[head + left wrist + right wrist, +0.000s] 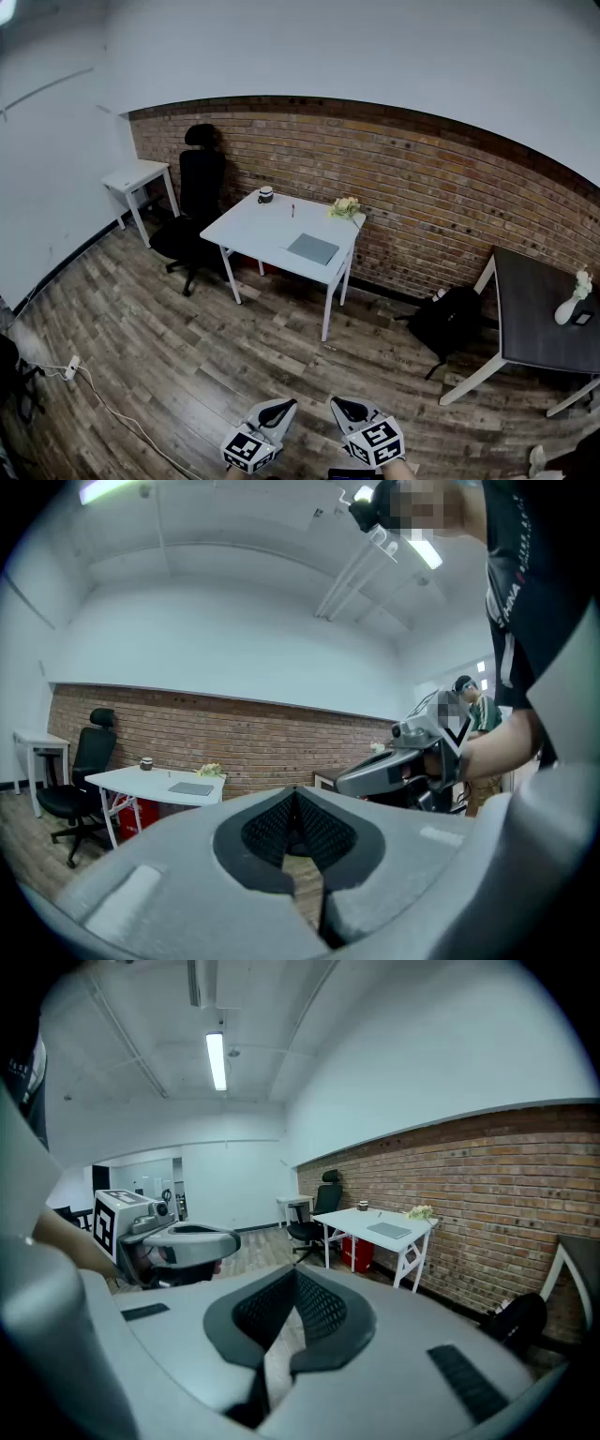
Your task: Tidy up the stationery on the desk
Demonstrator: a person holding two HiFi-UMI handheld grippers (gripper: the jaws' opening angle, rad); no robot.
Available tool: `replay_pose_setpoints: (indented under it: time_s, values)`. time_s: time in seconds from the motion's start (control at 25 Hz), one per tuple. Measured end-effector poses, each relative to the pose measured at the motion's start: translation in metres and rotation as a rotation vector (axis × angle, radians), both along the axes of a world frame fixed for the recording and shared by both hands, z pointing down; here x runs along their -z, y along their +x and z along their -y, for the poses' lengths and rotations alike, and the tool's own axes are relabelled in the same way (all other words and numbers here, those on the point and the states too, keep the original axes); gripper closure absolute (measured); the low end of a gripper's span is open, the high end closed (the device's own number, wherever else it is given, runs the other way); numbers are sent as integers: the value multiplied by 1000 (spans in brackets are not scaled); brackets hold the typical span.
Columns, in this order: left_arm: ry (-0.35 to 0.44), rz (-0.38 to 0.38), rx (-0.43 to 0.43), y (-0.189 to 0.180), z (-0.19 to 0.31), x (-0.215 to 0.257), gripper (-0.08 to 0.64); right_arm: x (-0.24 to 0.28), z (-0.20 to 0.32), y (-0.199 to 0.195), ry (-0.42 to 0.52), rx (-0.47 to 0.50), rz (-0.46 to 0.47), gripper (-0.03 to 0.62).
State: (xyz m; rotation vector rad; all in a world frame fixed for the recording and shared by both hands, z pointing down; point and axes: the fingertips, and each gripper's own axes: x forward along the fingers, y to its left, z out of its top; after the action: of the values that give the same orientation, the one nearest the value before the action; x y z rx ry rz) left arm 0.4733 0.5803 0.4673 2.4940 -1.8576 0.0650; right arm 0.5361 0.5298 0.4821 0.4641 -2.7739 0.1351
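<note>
Room: brick wall [422,178], plank floor [169,347]; I see the desk [258,232] at 12 o'clock, well apart from both grippers.
Stationery: pen [292,210] near desk centre; grey pad [312,248] at the pen's 5 o'clock.
Other items: cup [266,194] at 10 o'clock; flowers [345,207] at 2 o'clock.
Left: my left gripper [277,407] is clenched, nothing between the jaws.
Right: my right gripper [348,407] is clenched, empty.
</note>
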Motion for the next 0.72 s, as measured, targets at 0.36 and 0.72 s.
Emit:
replay_pose_setpoints:
  time_s: [0.36, 0.72]
  values:
    - [-31, 27, -33, 6, -2, -6, 558, 1, 2, 2, -16, -17, 17, 584]
    - [-56, 34, -39, 9, -1, -13, 558, -4, 3, 5, -41, -10, 16, 584]
